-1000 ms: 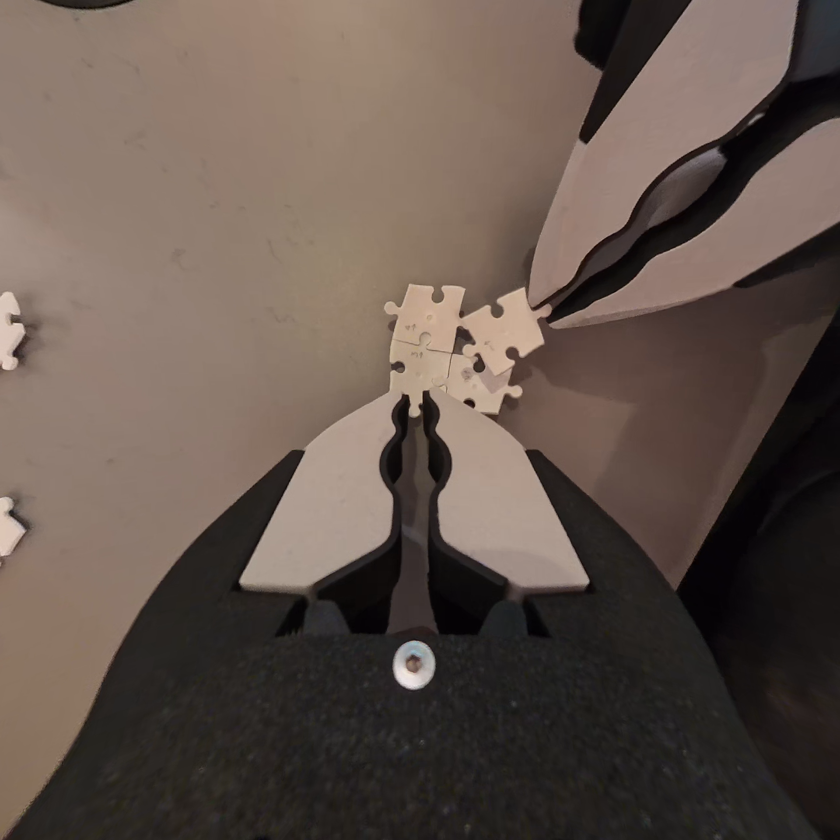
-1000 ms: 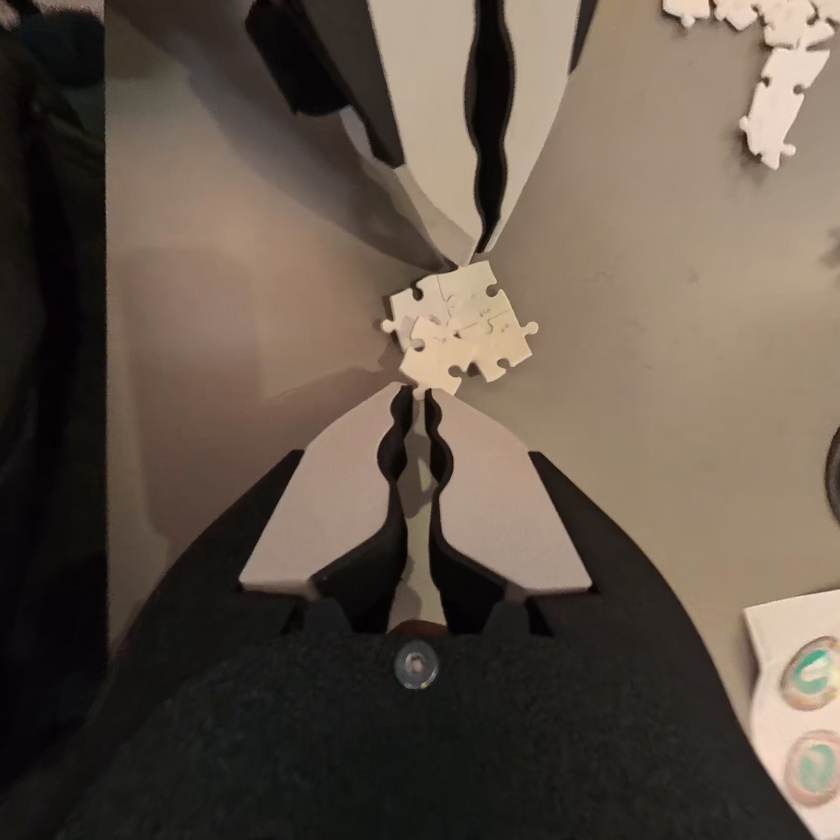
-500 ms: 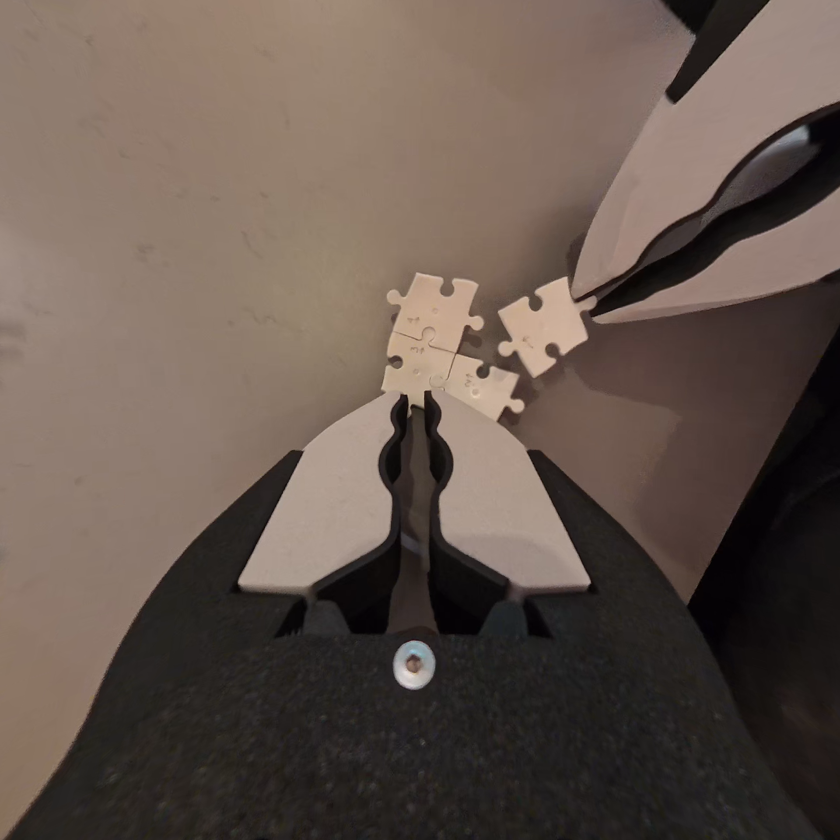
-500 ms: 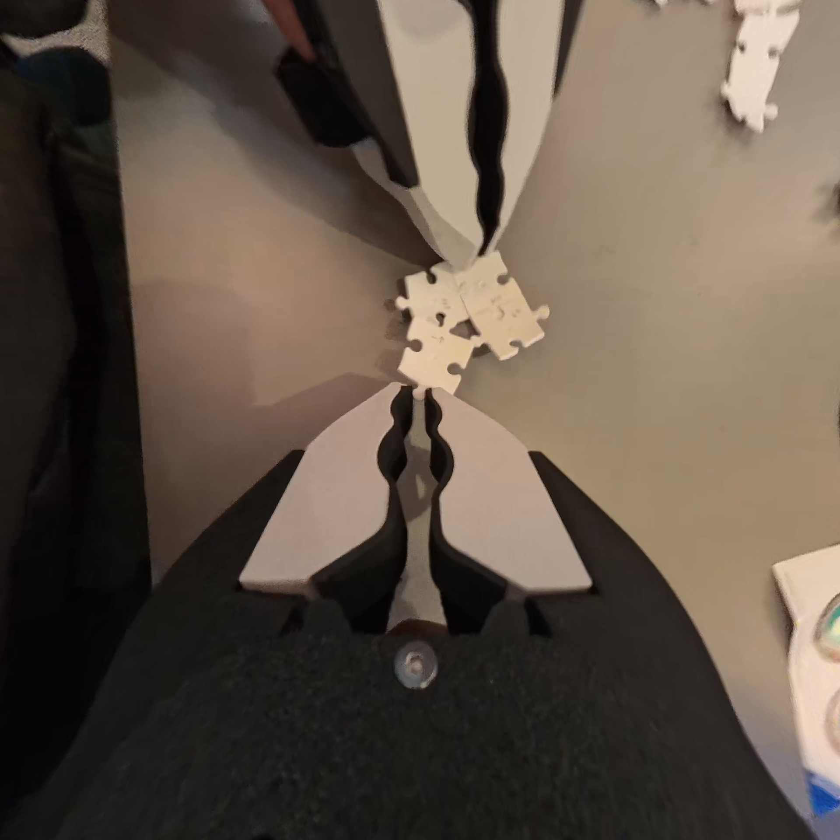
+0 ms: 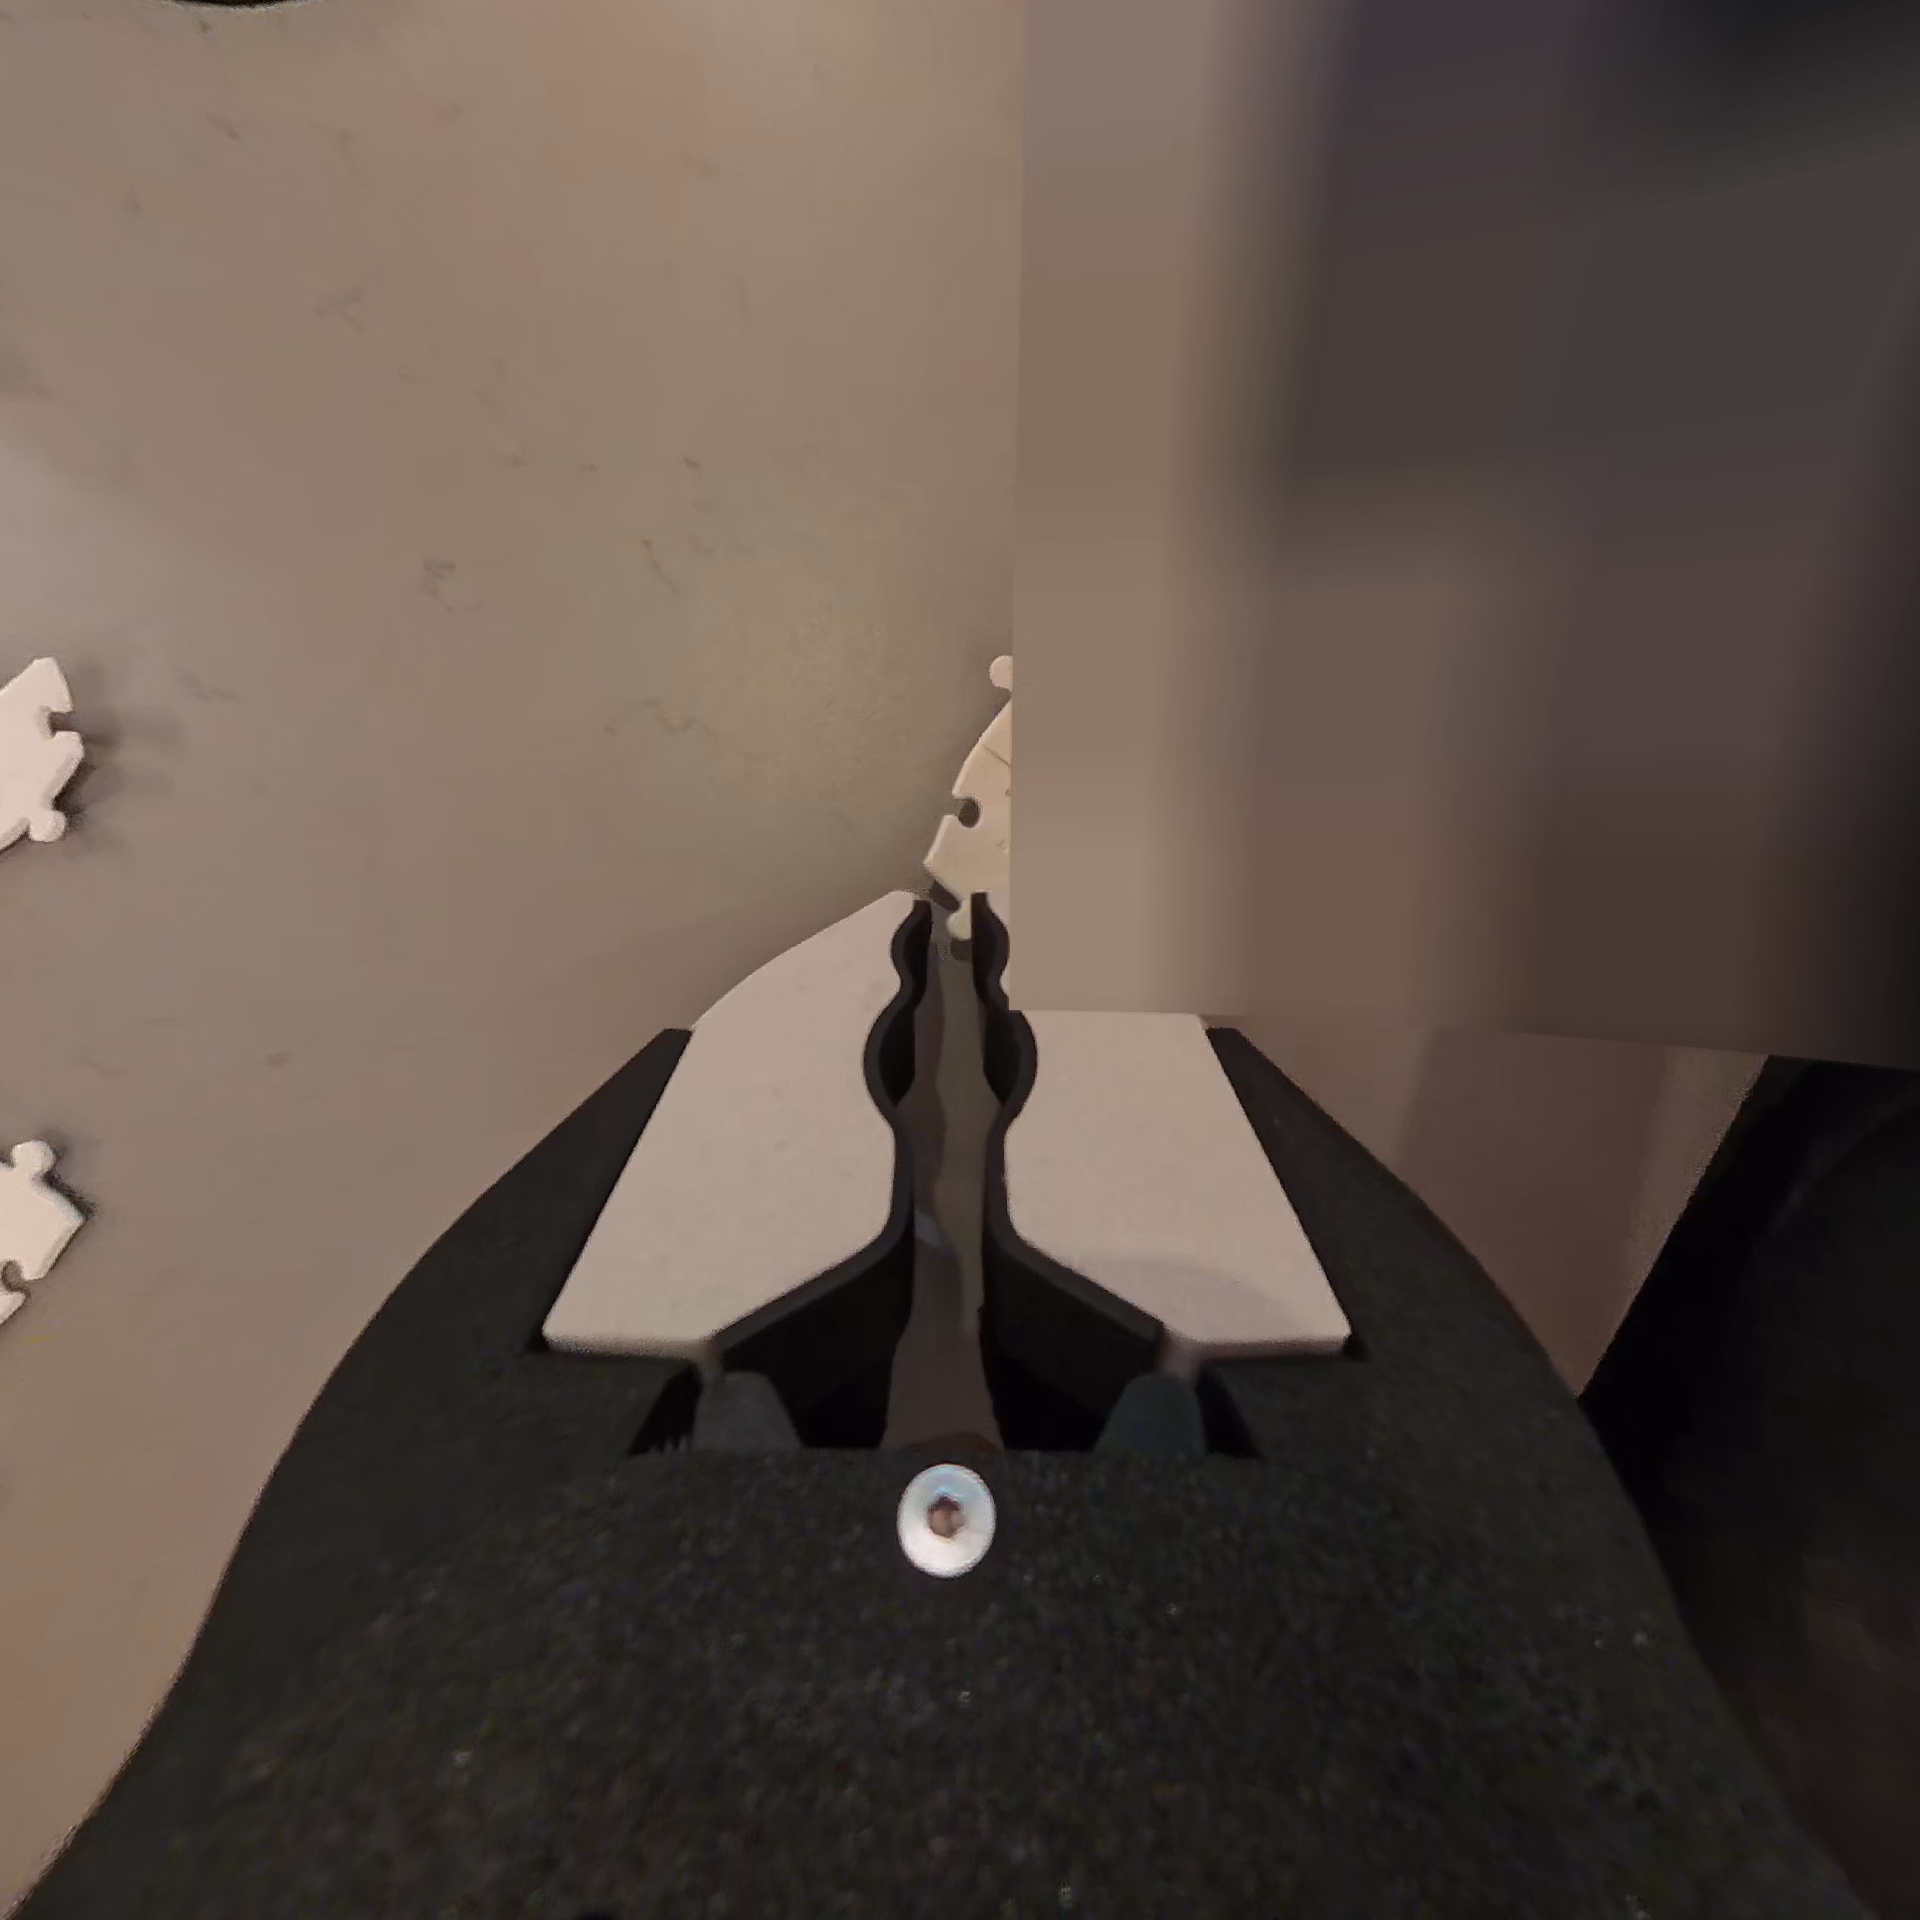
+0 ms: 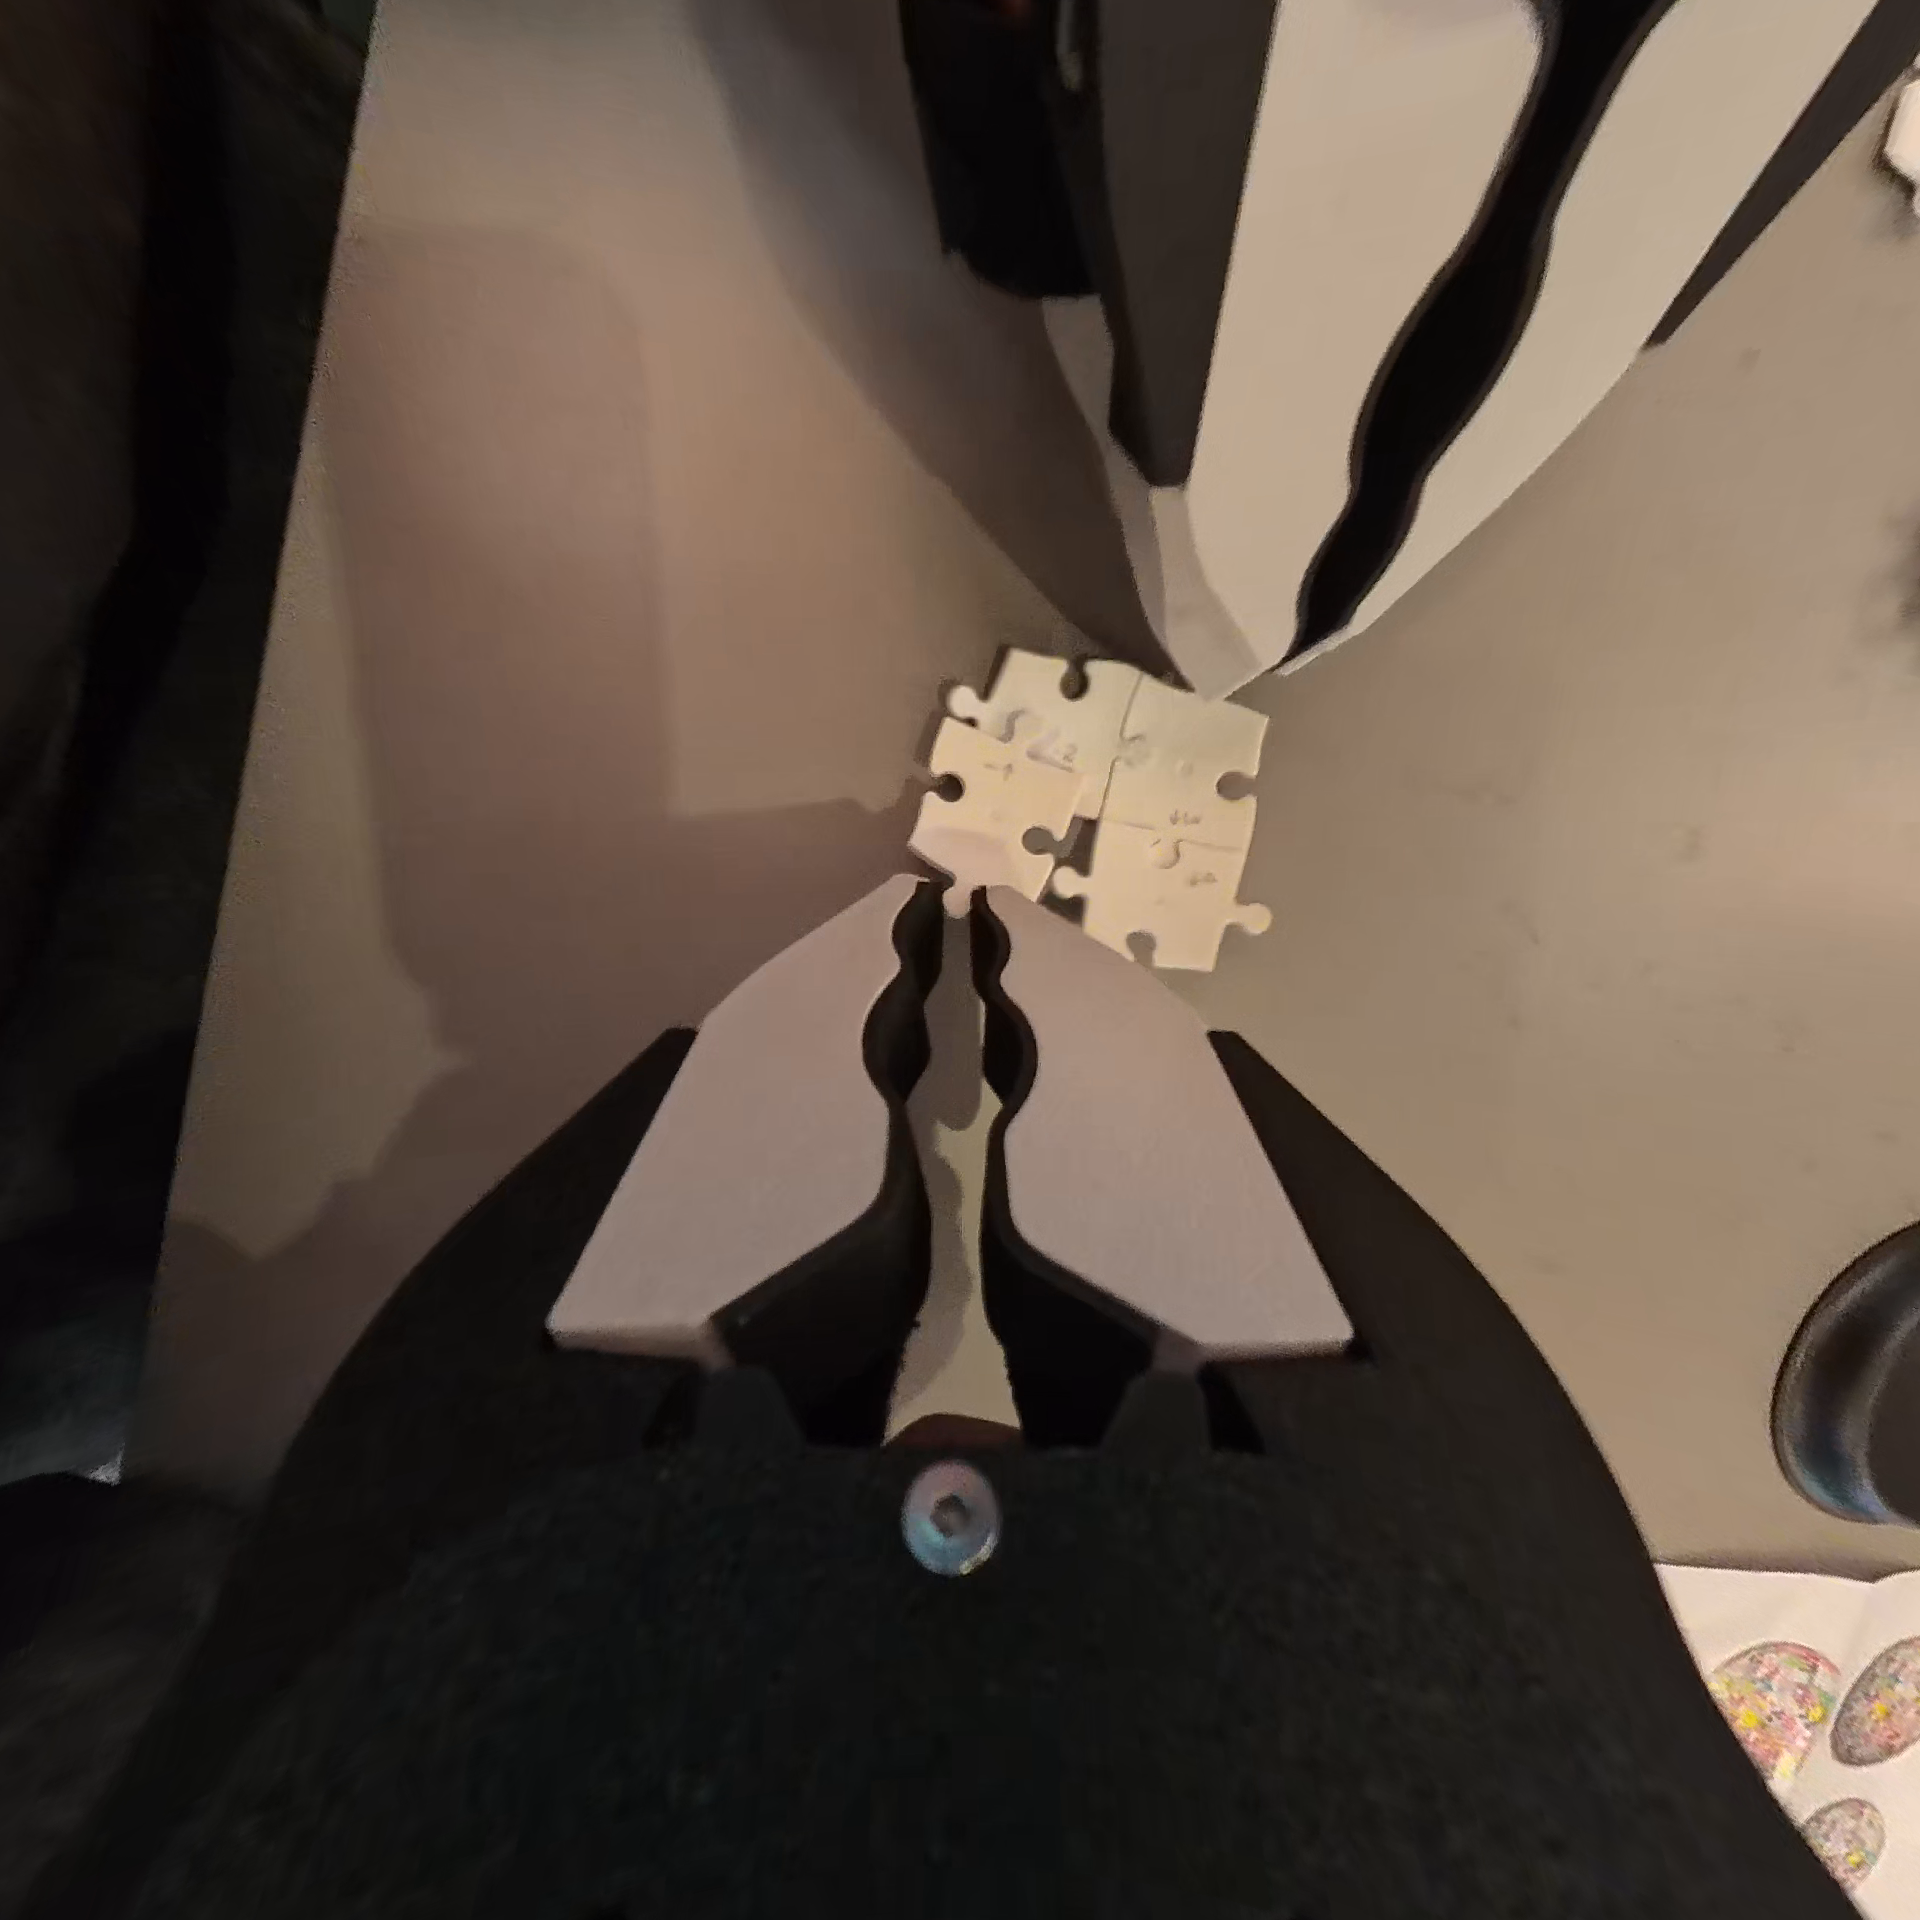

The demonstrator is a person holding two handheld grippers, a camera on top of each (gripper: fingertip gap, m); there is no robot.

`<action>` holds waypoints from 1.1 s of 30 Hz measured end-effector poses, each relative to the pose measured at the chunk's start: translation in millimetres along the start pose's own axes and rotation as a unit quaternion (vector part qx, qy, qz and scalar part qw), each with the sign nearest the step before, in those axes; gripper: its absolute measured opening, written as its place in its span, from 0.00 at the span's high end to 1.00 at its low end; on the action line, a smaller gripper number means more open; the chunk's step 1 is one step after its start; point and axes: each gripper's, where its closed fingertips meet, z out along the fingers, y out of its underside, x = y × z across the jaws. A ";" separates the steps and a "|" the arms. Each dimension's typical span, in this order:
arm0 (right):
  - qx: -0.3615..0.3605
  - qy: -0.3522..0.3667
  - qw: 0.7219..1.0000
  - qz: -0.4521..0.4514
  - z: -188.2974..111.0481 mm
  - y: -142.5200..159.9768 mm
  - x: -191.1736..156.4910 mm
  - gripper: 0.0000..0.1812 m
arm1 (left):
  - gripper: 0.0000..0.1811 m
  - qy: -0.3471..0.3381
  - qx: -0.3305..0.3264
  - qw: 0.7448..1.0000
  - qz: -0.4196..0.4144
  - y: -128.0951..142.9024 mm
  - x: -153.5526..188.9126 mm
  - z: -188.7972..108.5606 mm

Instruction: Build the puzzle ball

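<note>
Right gripper [image 6: 958, 902], jaws clenched on a tab of a loose puzzle piece [image 6: 997, 800], presses it vs. the joined cluster [image 6: 1164, 821], which the left gripper [image 6: 1231, 686] pinches at a corner, above the desk [image 6: 1558, 831]. Pieces look light, thin, stiff; tabs likely fragile, so edge grips w/ gentle pressure suit.

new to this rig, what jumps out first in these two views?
In the right wrist view, the cluster of joined white puzzle pieces sits mid-frame above the grey table, pinched between two shut grippers: the right gripper holds a single piece at the cluster's lower left edge, and the left gripper grips its top corner. In the left wrist view, a big blur patch covers the right half, and loose pieces lie at far left.
</note>
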 end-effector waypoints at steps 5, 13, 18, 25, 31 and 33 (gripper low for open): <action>-0.002 -0.007 1.000 0.007 -2.0 4.0 2.0 0.97 | 0.96 0.007 0.003 1.000 0.000 0.7 -0.4 -2.8; -0.015 -0.002 1.000 -0.002 -15.7 2.7 13.7 0.97 | 0.97 0.009 -0.002 1.000 0.001 4.1 -1.6 -3.2; -0.025 -0.032 0.999 -0.015 -19.6 9.5 17.7 0.97 | 0.97 0.009 -0.007 1.000 0.003 4.8 -1.7 0.2; -0.041 -0.061 0.993 -0.095 -12.4 9.5 15.7 0.97 | 0.97 0.009 -0.010 1.000 0.006 2.7 -4.4 5.2; -0.061 -0.065 0.988 -0.129 -8.7 15.4 16.0 0.97 | 0.97 0.018 -0.004 1.000 0.000 -2.2 -8.5 7.5; -0.060 -0.060 0.988 -0.133 -7.7 13.7 17.0 0.97 | 0.97 0.020 -0.002 1.000 -0.001 -3.8 -8.0 6.8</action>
